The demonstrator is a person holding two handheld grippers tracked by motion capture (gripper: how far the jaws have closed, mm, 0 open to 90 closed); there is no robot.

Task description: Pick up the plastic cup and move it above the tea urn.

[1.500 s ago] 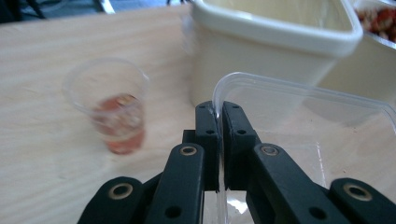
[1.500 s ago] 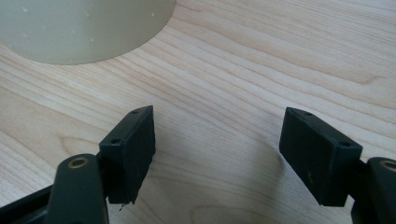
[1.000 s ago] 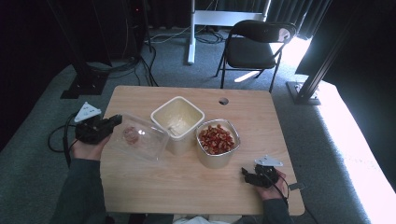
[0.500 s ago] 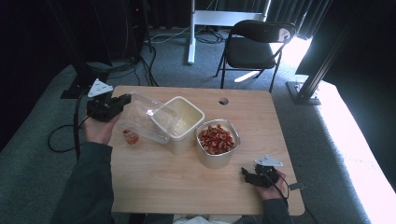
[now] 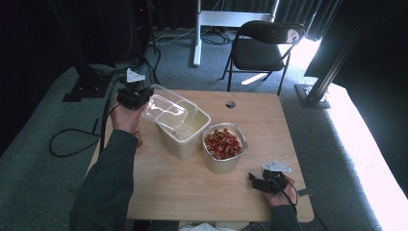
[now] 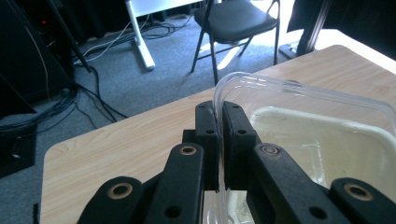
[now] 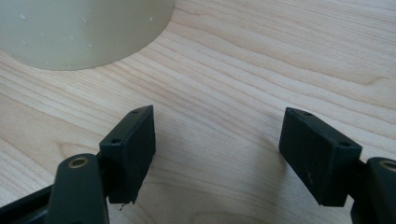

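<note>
- Holding a clear plastic lid (image 5: 166, 111) by its edge, the left gripper (image 5: 140, 97) has its jaws pinched tight on the thin rim; the lid hangs tilted over the back-left corner of a cream square container (image 5: 185, 130), not yet seated on it.
- In the left gripper view the lid (image 6: 299, 100) rises from between the closed jaws and arches above the container (image 6: 327, 140), whose pale rim lies just beneath; whether the two touch cannot be told.
- The lid appears lifted and brought to the container; what looks left is levelling it, lining up the corners and pressing it down.
- A second container (image 5: 225, 147), filled with reddish pieces, stands open just beside the first on its right, with no cover of its own.
- The right gripper (image 5: 256, 182) rests low on the tabletop (image 5: 192, 192) near the front-right corner, jaws apart at a middling width with bare wood between them; the right gripper view shows the round foot of the filled container (image 7: 79, 28) ahead.
- The left hand works close to the tabletop's back-left edge, with cables on the floor beyond; the two containers stand close together, leaving little slack on that side for the lid's overhang.
- Open wood runs along the front and the far-right side, where a hole (image 5: 230, 104) marks the surface.
</note>
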